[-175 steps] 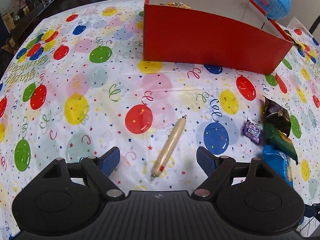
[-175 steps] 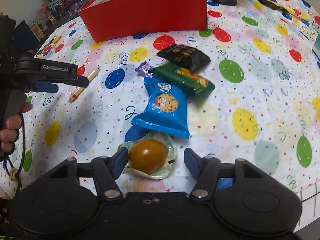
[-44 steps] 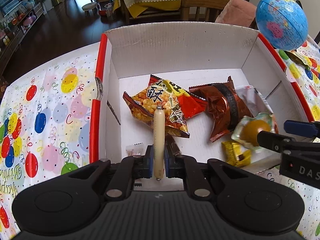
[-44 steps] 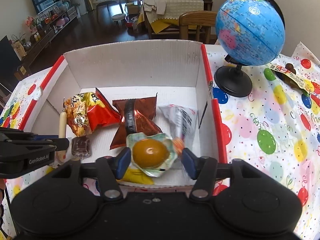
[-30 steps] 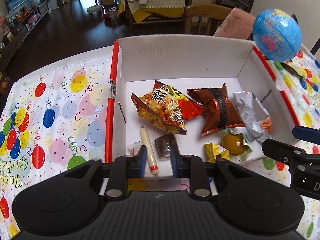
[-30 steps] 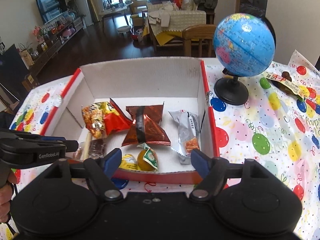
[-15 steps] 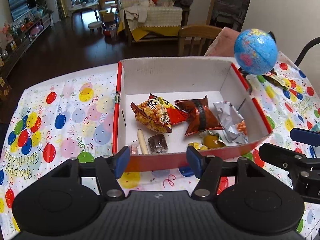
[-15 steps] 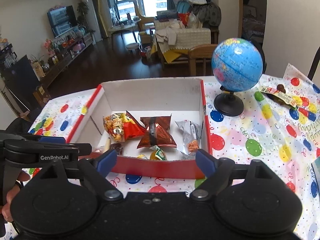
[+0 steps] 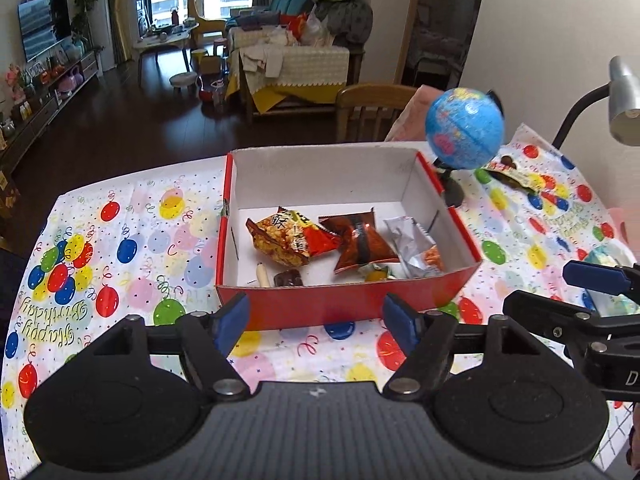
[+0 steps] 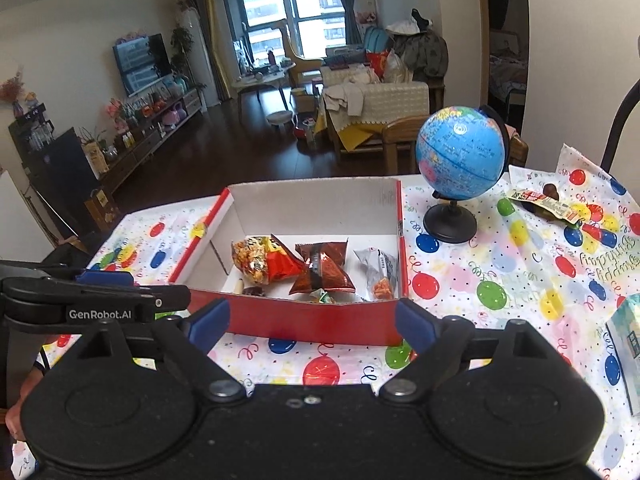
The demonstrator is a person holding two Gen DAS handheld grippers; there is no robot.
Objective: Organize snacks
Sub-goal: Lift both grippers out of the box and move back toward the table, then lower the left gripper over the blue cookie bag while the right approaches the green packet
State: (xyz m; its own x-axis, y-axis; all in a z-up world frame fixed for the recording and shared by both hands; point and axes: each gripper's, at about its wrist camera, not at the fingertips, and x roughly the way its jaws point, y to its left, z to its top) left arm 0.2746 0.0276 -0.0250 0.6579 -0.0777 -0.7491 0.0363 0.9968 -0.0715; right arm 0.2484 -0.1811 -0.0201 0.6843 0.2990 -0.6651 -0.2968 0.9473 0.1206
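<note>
Left gripper [image 9: 316,318]: jaws opening, empty | Right gripper [image 10: 312,322]: jaws opening, empty | Snacks [image 9: 294,236]: lying inside the red box [image 9: 344,304] on the balloon tablecloth [image 9: 132,240] | Globe [image 10: 460,158]: standing just beside box

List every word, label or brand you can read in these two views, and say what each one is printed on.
"GenRobot.AI": white lettering on the side of the left gripper, seen in the right wrist view.
"Happy Birthday": script on the balloon tablecloth, upside down here.
"D": first letter of a cut-off word on the right gripper.
Large characters on the orange snack bag in the red box, print on the other packets and the globe: too small or blurred.
</note>
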